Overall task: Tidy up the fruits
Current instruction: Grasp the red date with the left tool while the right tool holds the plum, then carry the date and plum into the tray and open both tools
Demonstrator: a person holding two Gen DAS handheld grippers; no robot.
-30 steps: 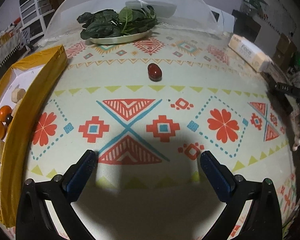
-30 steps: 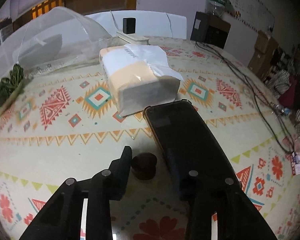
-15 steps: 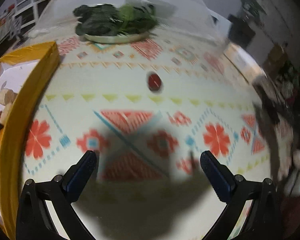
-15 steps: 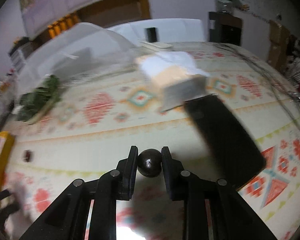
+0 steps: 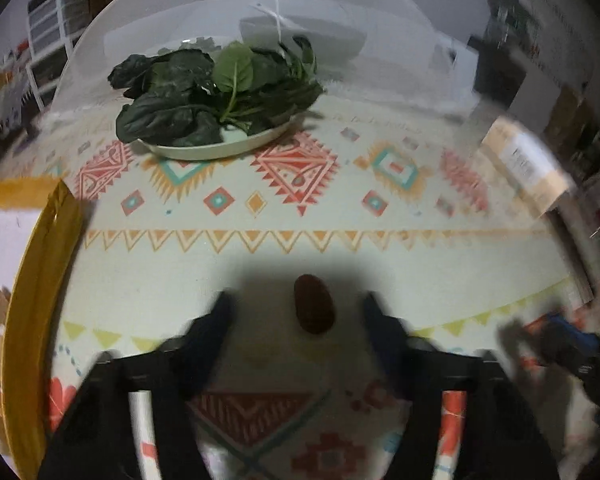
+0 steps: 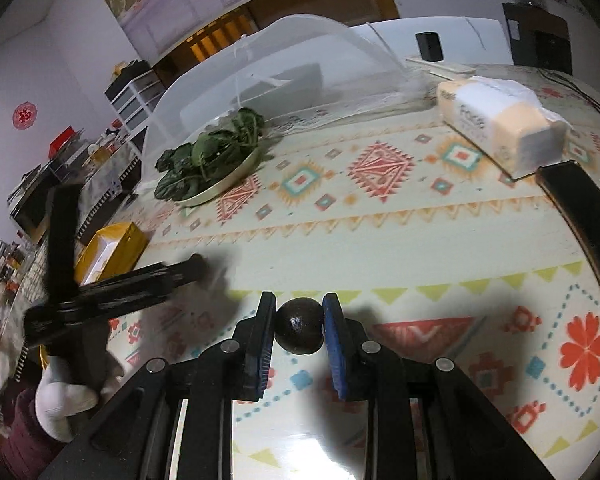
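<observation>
A dark red oval fruit (image 5: pixel 314 305) lies on the patterned tablecloth (image 5: pixel 260 216). My left gripper (image 5: pixel 298 302) straddles it with its jaws closing; a gap still shows on both sides of the fruit. In the right wrist view, my right gripper (image 6: pixel 300 312) is shut on a dark round fruit (image 6: pixel 299 331) held just above the cloth. That view also shows the left gripper (image 6: pixel 188 268) at the left, held by a white-gloved hand (image 6: pixel 64 404). The yellow fruit box (image 5: pixel 32 300) stands at the left edge with orange and pale pieces inside.
A plate of leafy greens (image 5: pixel 220 92) sits at the back in front of a clear mesh food cover (image 5: pixel 260 20). A tissue pack (image 6: pixel 500 120) and a black phone (image 6: pixel 580 220) lie to the right. The yellow box (image 6: pixel 112 252) is far left.
The left gripper went forward to the red fruit, and its jaws have narrowed around it. The right gripper shut on the dark fruit beside the phone, then swung left with it.
</observation>
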